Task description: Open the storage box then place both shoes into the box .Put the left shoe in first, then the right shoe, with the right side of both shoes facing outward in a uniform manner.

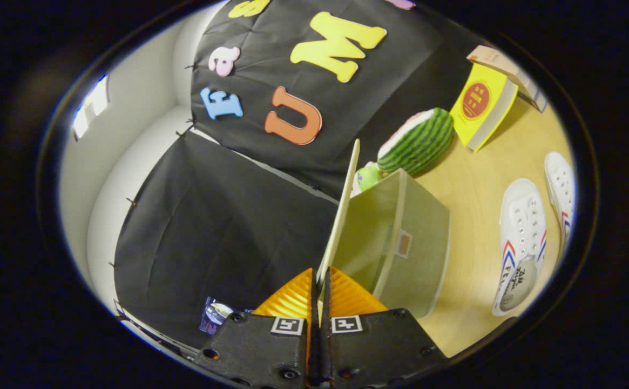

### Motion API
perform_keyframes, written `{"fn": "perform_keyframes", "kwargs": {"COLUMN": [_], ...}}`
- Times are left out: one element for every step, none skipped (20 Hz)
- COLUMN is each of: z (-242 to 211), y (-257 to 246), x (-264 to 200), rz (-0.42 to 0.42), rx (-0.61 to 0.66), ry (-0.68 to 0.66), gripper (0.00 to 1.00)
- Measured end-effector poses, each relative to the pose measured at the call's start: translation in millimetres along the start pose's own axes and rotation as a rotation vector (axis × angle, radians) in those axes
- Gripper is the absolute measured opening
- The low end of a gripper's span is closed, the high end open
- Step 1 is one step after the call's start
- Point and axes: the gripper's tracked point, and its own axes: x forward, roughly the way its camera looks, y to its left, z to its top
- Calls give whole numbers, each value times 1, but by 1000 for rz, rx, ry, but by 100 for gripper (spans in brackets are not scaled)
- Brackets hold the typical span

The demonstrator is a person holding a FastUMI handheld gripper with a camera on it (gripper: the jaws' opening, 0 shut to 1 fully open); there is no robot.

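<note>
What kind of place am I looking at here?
Probably a staged recording booth: black cloth wall, a wooden table with props, white shoes, a toy watermelon. The tool pinches a storage box lid.

Black cloth wall (pixel 228 237) hangs in wrinkled panels, pinned w/ small clips along the edges, seam running diagonally btwn upper & lower panel. Behind it, white room wall (pixel 130 135) curving into a corner; bright rectangular light patch (pixel 92 108) on that wall, prob. window or lamp, can't tell which. Table (pixel 476 189) is light wood-tone, smooth, evenly lit w/ soft shadows. Small bluish shiny item (pixel 216 315) at cloth's lower edge, unclear what.
</note>
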Motion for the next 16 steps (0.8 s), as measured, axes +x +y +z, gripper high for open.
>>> {"fn": "perform_keyframes", "kwargs": {"z": [1, 2, 2, 0, -4, -8, -12, -19, -23, -30, -38, -42, -46, -51, -52, -52], "y": [14, 25, 37, 48, 60, 74, 88, 102, 116, 124, 130, 138, 145, 150, 154, 156], "x": [7, 13, 22, 33, 46, 58, 72, 86, 98, 111, 122, 129, 131, 135, 136, 136], "rz": [-11, -32, -58, -78, -90, -103, -115, -126, -132, -142, -151, -155, -148, -143, -139, -144], "rx": [-41, -85, -132, -177, -222, -269, -319, -377, -442, -505, -556, -593, -614, -632, -643, -654], "ry": [5, 10, 16, 22, 33, 44, 53, 65, 75, 84, 94, 93, 91, 89, 84, 76], "gripper": [5, 5, 5, 5, 5, 6, 7, 9, 15, 18, 23, 25, 32, 36, 50, 64]}}
